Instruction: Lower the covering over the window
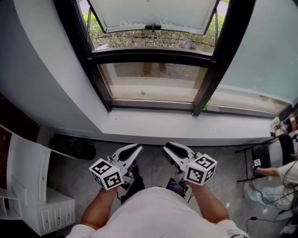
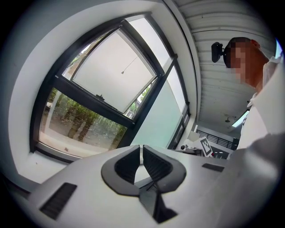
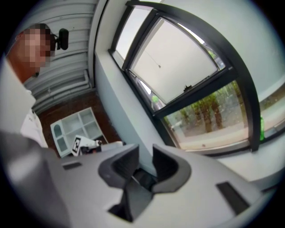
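Note:
A black-framed window point(image 1: 153, 58) fills the wall ahead. A white blind point(image 1: 149, 14) covers only its upper part, and a small dark pull point(image 1: 152, 26) sits on the blind's lower edge. Both grippers hang low in front of the white sill point(image 1: 186, 128), well short of the blind. My left gripper point(image 1: 137, 149) is shut with nothing in it; in the left gripper view its pads meet point(image 2: 141, 153) below the blind point(image 2: 113, 67). My right gripper point(image 1: 166, 149) is open and empty; the right gripper view shows a gap between its jaws point(image 3: 146, 151), with the blind point(image 3: 178, 67) far off.
A frosted pane point(image 1: 265, 51) adjoins the window on the right. A white shelf unit point(image 1: 28, 186) stands at the left. At the right, a seated person point(image 1: 279, 179) and a dark chair point(image 1: 263, 155) are close by. A small green item point(image 1: 207, 104) rests on the sill.

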Demonstrator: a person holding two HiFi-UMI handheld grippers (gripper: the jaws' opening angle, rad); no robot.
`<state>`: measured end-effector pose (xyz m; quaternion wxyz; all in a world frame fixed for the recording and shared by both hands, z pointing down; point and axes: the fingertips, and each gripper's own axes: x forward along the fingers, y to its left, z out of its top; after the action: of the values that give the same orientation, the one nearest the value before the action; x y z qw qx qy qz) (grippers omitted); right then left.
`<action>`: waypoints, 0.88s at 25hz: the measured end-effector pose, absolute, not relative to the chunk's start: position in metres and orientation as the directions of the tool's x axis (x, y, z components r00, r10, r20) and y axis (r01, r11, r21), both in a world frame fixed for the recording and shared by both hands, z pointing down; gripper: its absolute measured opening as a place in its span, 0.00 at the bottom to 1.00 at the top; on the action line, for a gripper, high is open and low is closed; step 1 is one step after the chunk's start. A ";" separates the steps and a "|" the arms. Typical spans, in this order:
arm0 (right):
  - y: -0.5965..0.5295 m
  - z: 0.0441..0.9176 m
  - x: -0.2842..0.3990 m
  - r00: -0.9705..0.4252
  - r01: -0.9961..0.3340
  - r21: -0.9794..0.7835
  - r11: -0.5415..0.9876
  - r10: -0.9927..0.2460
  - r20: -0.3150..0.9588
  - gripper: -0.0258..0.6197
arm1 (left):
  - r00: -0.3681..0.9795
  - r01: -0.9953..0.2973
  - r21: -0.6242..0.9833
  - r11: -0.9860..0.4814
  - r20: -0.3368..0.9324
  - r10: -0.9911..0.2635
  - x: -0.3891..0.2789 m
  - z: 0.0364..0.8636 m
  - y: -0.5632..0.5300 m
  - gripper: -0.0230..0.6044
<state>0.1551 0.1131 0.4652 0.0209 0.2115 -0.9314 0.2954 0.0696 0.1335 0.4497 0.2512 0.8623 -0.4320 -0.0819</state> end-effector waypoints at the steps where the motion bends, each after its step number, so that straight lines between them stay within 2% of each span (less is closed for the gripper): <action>1: 0.106 0.466 0.149 -0.906 -0.414 -0.537 0.735 -0.389 0.166 0.18 | 0.620 -0.698 0.506 -0.507 0.073 -0.781 0.063 0.451 0.126 0.08; 12: 0.022 0.458 0.067 -0.869 -0.476 -0.546 0.689 -0.463 0.173 0.18 | 0.683 -0.665 0.487 -0.566 0.091 -0.725 -0.023 0.442 0.030 0.08; 22: -0.023 0.461 0.013 -0.839 -0.521 -0.540 0.661 -0.513 0.183 0.18 | 0.728 -0.626 0.498 -0.601 0.094 -0.679 -0.078 0.448 -0.006 0.08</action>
<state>0.0131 -0.0231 0.4607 0.0075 0.2837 -0.9113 0.2984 -0.0781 -0.0062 0.4483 0.2573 0.8931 -0.3653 -0.0524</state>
